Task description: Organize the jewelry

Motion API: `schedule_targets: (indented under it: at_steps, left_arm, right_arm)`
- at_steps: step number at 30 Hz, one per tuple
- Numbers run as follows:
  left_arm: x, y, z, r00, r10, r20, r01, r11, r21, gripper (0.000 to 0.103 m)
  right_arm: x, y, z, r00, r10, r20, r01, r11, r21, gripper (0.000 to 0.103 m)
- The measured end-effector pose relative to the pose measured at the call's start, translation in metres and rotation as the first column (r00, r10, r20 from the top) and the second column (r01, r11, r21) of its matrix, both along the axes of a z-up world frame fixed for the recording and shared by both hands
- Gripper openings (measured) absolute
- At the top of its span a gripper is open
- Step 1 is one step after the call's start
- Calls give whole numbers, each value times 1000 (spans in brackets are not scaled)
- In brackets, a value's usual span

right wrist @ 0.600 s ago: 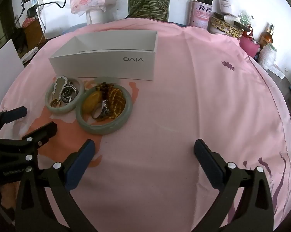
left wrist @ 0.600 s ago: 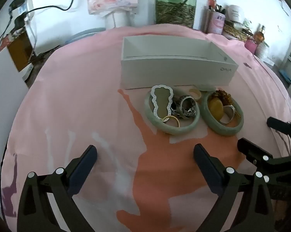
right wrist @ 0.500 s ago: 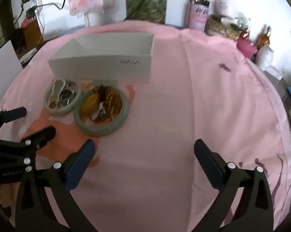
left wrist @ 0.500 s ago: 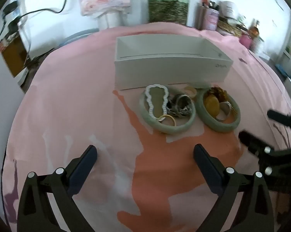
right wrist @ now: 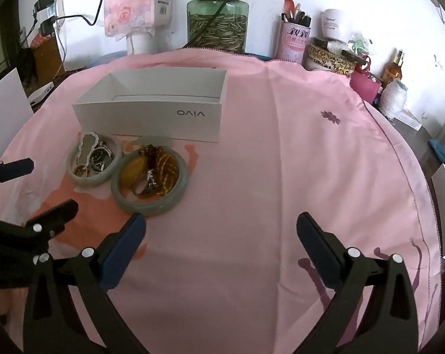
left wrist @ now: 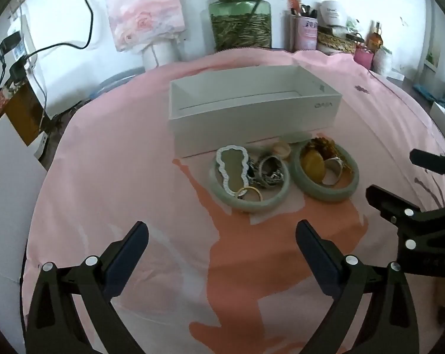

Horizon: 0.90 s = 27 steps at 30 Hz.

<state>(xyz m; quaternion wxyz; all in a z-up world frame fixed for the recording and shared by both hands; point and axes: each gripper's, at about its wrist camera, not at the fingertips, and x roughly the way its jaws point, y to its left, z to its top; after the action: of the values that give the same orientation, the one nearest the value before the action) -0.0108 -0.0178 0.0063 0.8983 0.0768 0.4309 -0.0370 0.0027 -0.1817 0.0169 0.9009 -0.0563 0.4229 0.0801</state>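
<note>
Two pale green jade bangles lie on the pink cloth in front of an open white vivo box (left wrist: 252, 115) (right wrist: 151, 109). The left bangle (left wrist: 249, 205) (right wrist: 88, 181) rings a white scalloped pendant (left wrist: 232, 168), silver rings and a gold ring (left wrist: 249, 191). The right bangle (left wrist: 325, 193) (right wrist: 150, 205) rings an amber stone (left wrist: 312, 163) (right wrist: 133, 168), brown beads and a silver ring. My left gripper (left wrist: 219, 236) is open and empty, short of the left bangle. My right gripper (right wrist: 219, 230) is open and empty, right of the right bangle.
A green glass jar (right wrist: 218, 20), a pink pen cup (right wrist: 294, 39), bottles and a floral tissue pack (left wrist: 142, 8) line the back wall. Cables and a white board (left wrist: 6, 177) are at the left. The cloth's edge drops off at the right (right wrist: 414, 183).
Both grippers have tilted up a little, so the jewelry and box sit slightly farther and more of the back wall shows. Nothing on the cloth has moved.
</note>
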Motion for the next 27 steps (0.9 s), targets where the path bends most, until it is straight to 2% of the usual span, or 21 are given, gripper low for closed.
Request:
schedule_targets:
  at_steps: [8, 27]
  left_arm:
    - [11, 16, 1, 999, 1, -41, -3, 999, -48, 98]
    - [12, 22, 8, 1000, 18, -22, -19, 998, -63, 98]
  right_arm:
    - [-1, -2, 1, 1000, -11, 8, 11, 1000, -7, 97]
    - [-2, -4, 2, 999, -19, 36, 20, 1000, -22, 97]
